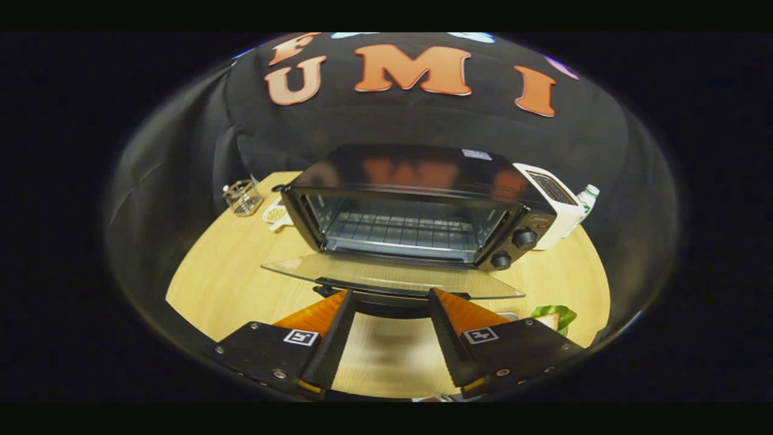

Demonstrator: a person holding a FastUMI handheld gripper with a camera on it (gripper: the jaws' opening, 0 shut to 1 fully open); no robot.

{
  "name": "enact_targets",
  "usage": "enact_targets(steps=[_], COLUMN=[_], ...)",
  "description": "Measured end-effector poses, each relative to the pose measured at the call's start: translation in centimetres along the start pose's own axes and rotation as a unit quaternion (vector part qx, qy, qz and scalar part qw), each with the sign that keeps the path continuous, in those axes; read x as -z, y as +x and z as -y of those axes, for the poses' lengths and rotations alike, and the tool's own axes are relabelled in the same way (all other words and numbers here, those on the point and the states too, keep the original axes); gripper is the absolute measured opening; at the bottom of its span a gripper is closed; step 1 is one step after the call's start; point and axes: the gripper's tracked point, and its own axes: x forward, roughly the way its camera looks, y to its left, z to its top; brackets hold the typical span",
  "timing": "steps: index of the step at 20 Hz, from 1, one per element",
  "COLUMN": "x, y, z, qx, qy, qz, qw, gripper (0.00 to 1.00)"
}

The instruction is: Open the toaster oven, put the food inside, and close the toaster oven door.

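A black toaster oven (416,199) stands on the wooden table (241,278), its glass door (392,275) folded down flat toward me. Inside, the wire rack (401,229) lies bare. Two knobs (513,248) sit on the oven's right front. My gripper (389,296) is open, its fingertips just at the door's dark handle (392,289), with nothing pressed between them. A green-and-white item (555,317), possibly the food, peeks out to the right of the right finger; most of it is hidden.
A white toaster (552,202) and a small bottle (587,199) stand right of the oven. A clear glass container (241,198) and a white flat object (276,214) sit to the oven's left. Bare tabletop stretches left of the door.
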Motion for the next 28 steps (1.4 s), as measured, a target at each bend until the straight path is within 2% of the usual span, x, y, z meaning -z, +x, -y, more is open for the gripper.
enact_targets(steps=[2,5,9,16,19,28], x=[1.9,5.0,8.0,7.3,7.6,5.4], y=[0.3,1.2,3.3,3.4,3.1,0.5], z=[-1.0,-2.8,-2.9,-3.5,-2.5,1.2], qx=[-0.022,-0.067,-0.072,-0.09,-0.078,-0.072], qy=[0.011,0.078,0.108,0.114,0.112,0.144], qz=[-0.024,-0.077,-0.12,-0.116,-0.117,-0.063], qw=[0.999,0.992,0.984,0.983,0.984,0.985], gripper=[0.72,0.69,0.66,0.63,0.63,0.72])
